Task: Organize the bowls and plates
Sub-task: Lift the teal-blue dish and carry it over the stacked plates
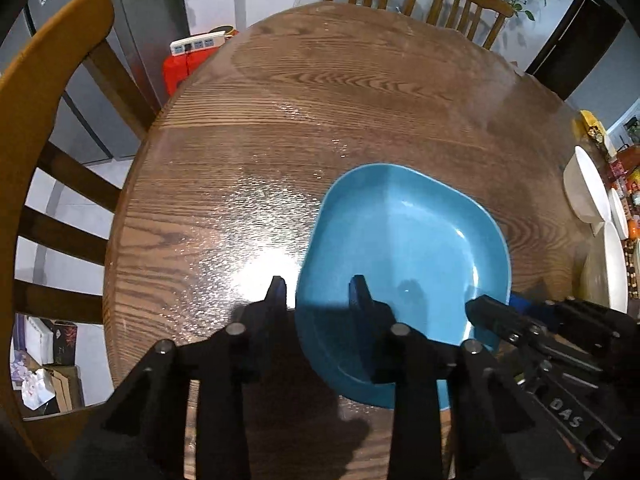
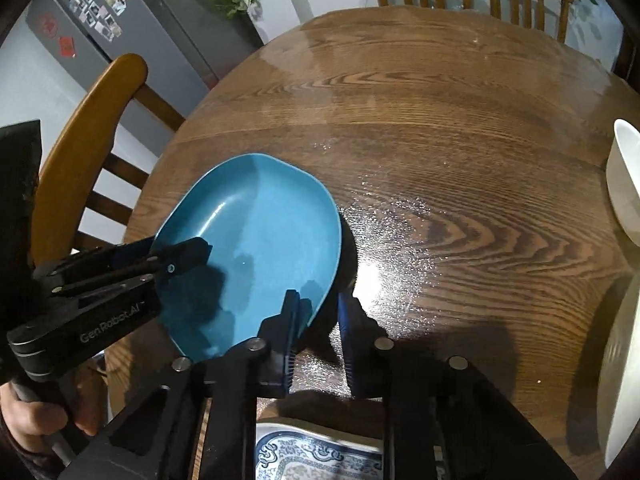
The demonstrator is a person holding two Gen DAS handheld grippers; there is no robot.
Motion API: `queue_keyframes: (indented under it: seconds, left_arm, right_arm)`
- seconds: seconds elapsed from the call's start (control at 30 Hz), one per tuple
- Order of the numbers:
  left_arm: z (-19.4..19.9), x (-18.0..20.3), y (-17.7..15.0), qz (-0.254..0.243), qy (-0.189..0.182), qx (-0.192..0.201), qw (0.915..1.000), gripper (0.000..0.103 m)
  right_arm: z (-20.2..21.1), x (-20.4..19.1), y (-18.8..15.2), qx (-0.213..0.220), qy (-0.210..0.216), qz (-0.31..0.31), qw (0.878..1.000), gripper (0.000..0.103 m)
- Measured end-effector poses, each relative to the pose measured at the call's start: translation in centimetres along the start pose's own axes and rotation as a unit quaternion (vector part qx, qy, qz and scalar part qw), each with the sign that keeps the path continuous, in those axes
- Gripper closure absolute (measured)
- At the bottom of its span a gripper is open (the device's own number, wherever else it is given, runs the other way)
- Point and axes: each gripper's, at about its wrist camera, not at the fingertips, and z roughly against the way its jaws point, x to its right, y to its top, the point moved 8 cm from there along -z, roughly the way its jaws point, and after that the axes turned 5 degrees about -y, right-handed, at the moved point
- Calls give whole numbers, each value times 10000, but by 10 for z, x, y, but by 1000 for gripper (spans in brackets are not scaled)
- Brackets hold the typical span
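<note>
Finding left tongs [image 1: 318, 292] narrowed onto one rim of the blue plate [image 1: 400, 232], one finger inside, one outside; right tongs [image 2: 319, 308] pinched almost shut on the opposite rim. Plate between both tongs, over the wooden table [image 1: 320, 100].

Risks:
- Slipping of the glossy, sloped rim from shallow pinches.
- Tilting under uneven lifting.
- Striking the white bowls [image 1: 584, 188] beyond the right tongs.

Not verifiable:
- Pad contact beneath the rim.
- Plate resting or already raised.

Cut off: patterned plate [image 2: 316, 456] below the right tongs; bowls at frame edge.
</note>
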Motion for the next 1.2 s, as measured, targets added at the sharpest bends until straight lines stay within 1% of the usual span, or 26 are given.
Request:
queue_keyframes:
  seconds: [0.03,0.13,0.3,0.43,0.63,0.77,0.93,1.07,1.2]
  left_arm:
    - [0,3,0,-37,-19,-6,10000,80]
    - [0,6,1,-126,59,29,9999,80]
    - [6,4,-2,-52,-49,72,9999,81]
    - [26,10,-6,-117,-53,271,9996,81]
    - [64,20,-8,-151,-88,634,9978,83]
    - [85,36,-16,-258,-90,815,9963,83]
    - [100,52,-24,-317,-165,883,9955,83]
    - [107,64,-37,-385,-256,897,9949,83]
    - [109,73,-50,-407,-323,853,9950,83]
  right_arm:
    - [0,-1,0,7,-28,6,10000,90]
    - [-2,-5,3,32,-168,109,9998,90]
    - [4,-7,4,108,-82,26,9999,91]
    - [19,-5,5,234,-39,26,9997,91]
    - [53,-8,3,523,90,105,9985,91]
    - [74,-2,-5,645,159,113,9977,91]
    - [94,4,-20,725,137,138,9972,91]
    - [105,9,-35,767,109,123,9969,91]
    - [110,16,-51,714,72,84,9974,91]
